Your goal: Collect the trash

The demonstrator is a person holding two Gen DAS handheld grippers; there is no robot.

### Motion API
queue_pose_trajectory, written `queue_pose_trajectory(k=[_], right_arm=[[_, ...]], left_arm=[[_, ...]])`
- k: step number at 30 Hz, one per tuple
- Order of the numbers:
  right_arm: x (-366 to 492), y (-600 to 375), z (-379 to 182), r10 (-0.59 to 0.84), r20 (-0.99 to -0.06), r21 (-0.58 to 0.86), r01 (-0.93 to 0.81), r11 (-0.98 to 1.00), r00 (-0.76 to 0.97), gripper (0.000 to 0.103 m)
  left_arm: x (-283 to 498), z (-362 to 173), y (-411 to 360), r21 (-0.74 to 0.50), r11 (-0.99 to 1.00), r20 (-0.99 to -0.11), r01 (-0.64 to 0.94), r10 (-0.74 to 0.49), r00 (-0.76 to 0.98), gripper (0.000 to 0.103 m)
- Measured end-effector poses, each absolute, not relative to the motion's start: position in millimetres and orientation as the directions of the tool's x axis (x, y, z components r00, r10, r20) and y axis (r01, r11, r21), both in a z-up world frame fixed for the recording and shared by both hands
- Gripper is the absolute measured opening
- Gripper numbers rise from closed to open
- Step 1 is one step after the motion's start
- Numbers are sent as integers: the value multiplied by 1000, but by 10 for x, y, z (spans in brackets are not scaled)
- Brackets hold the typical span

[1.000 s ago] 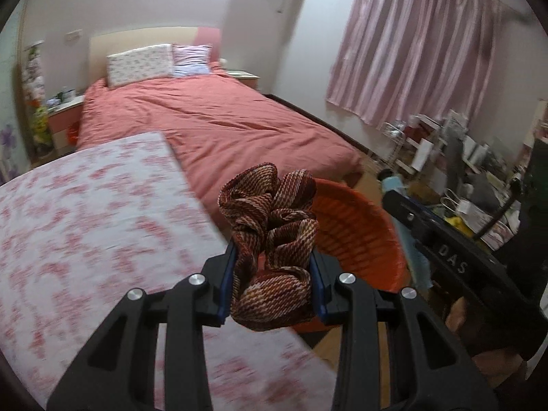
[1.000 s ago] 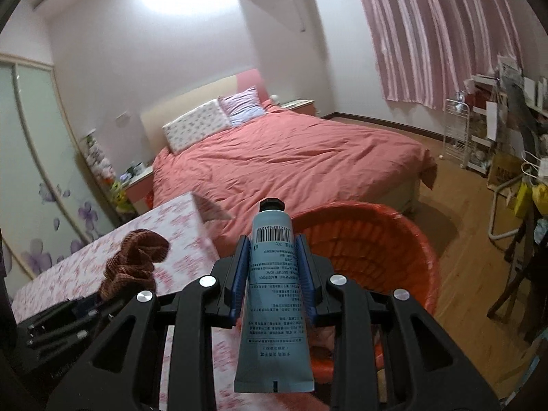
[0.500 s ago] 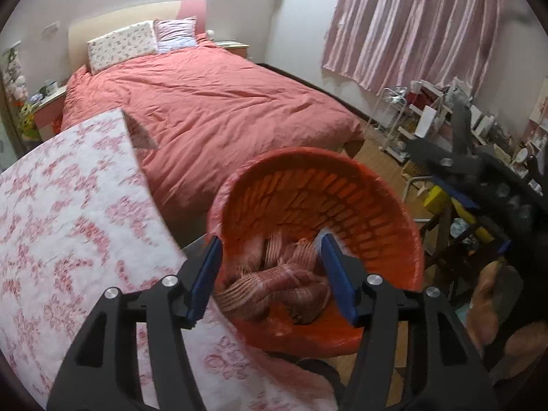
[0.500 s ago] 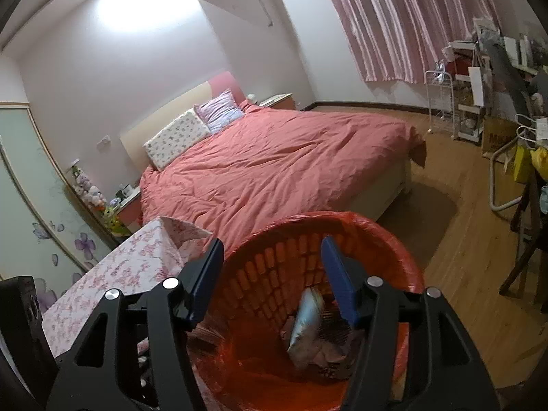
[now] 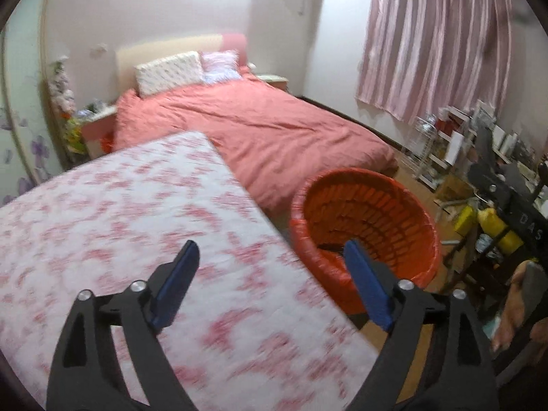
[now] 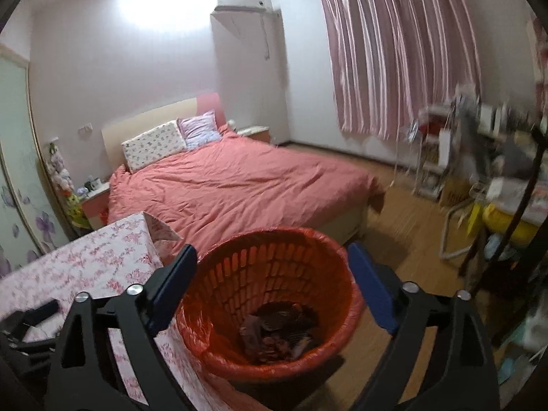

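An orange plastic basket (image 6: 274,250) lined with a red bag stands on the floor beside the table. At its bottom lies a heap of dropped things (image 6: 279,332), among them a brown patterned cloth. My right gripper (image 6: 272,257) hangs above the basket, jaws opening wide, nothing between them. In the left wrist view the basket (image 5: 373,205) sits to the right. My left gripper (image 5: 270,251) is over the table's right edge, jaws opening, nothing between its blue pads (image 5: 176,282). The left gripper's black frame (image 6: 24,325) shows at the lower left of the right wrist view.
A table with a pink floral cloth (image 5: 120,222) fills the left. A bed with a coral cover (image 6: 239,185) lies behind. Cluttered racks and a desk (image 6: 489,157) stand at the right under pink curtains (image 5: 435,41). Wooden floor (image 6: 404,233) surrounds the basket.
Both grippers opened. The brown cloth left my left gripper and the blue tube left my right; both fell into the basket. My left gripper then swung back over the table.
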State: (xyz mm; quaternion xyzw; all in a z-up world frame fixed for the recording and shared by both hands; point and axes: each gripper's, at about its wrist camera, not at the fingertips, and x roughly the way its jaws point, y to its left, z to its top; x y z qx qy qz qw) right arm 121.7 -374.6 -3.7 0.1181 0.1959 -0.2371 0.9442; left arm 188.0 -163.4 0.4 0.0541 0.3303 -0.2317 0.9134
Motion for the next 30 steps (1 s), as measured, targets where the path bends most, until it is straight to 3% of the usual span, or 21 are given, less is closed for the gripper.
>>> queue_pose_trajectory(k=[3, 6, 13, 21, 30], right_arm=[[1099, -3520, 72, -472, -388, 40, 526, 850, 792, 101], [935, -3328, 141, -533, -344, -32, 558, 829, 773, 101], [449, -3014, 222, -524, -291, 2, 548, 837, 801, 101], [102, -2582, 72, -517, -216, -18, 526, 851, 828, 101], [5, -2445, -88, -425, -310, -17, 442, 897, 850, 101]], left_arm=[[1665, 128, -1296, -35, 919, -589, 393, -337, 735, 96], [1415, 234, -964, -19, 944, -545, 328, -285, 788, 99], [868, 251, -384, -9, 983, -480, 185, -167, 861, 99], [453, 96, -47, -3, 997, -464, 73, -66, 883, 99], [139, 17, 24, -4, 999, -444, 50, -47, 895, 99]])
